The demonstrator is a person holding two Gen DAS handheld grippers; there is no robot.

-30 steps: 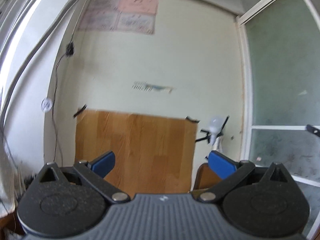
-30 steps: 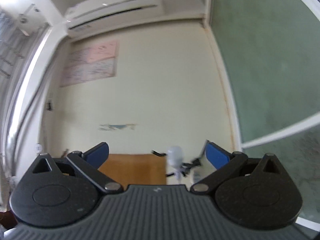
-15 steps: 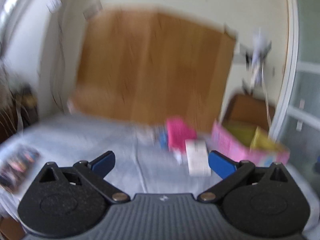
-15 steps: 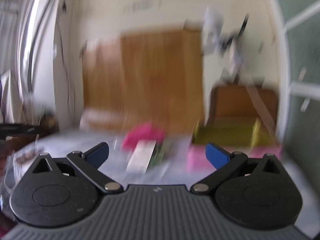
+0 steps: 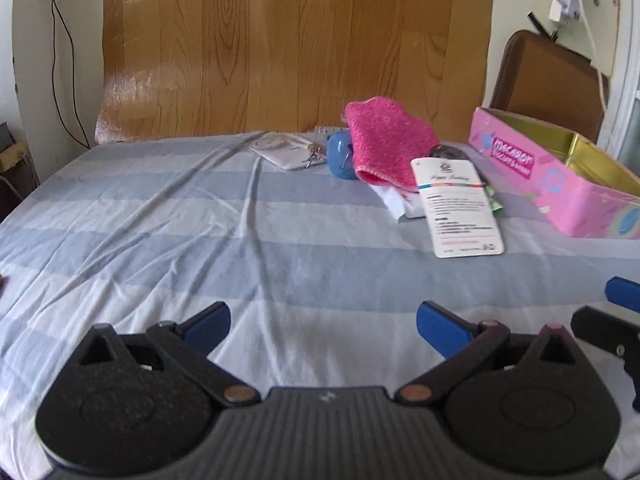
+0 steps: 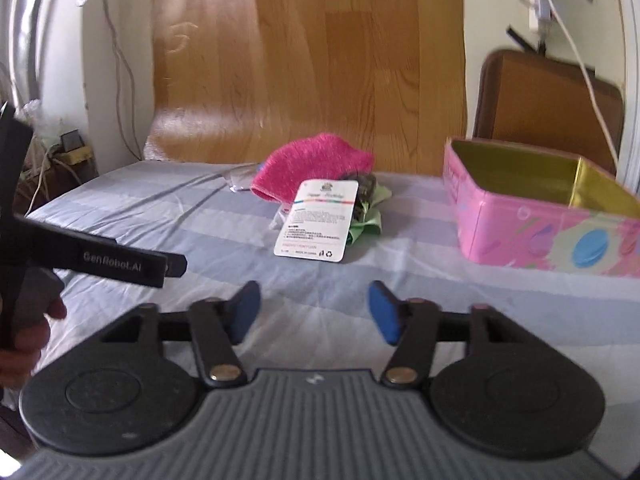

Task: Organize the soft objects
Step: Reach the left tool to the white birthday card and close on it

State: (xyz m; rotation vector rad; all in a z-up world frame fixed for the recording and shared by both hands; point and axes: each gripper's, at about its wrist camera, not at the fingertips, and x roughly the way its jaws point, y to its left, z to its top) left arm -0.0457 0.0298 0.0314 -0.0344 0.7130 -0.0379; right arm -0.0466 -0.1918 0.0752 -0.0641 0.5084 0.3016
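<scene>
A pink fuzzy cloth (image 5: 384, 140) (image 6: 312, 166) lies at the far middle of the striped bed. A white card package (image 5: 460, 208) (image 6: 318, 220) leans on it, over white cloth (image 5: 400, 202) and green fabric (image 6: 368, 220). A small blue object (image 5: 340, 154) sits left of the pink cloth. An open pink tin box (image 5: 560, 176) (image 6: 540, 220) stands at the right. My left gripper (image 5: 323, 326) is open and empty above the near sheet. My right gripper (image 6: 314, 314) is open and empty, facing the pile.
A clear packet with keys (image 5: 288, 150) lies near the wooden headboard (image 5: 296, 44). A brown chair back (image 6: 548, 108) stands behind the box. Cables (image 6: 576, 56) hang at the upper right. The left gripper's body (image 6: 100, 256) shows at the right wrist view's left edge.
Both grippers have swung down from facing the wall to facing the bed. The bed, cloth pile and pink box came into view. Both stay open.
</scene>
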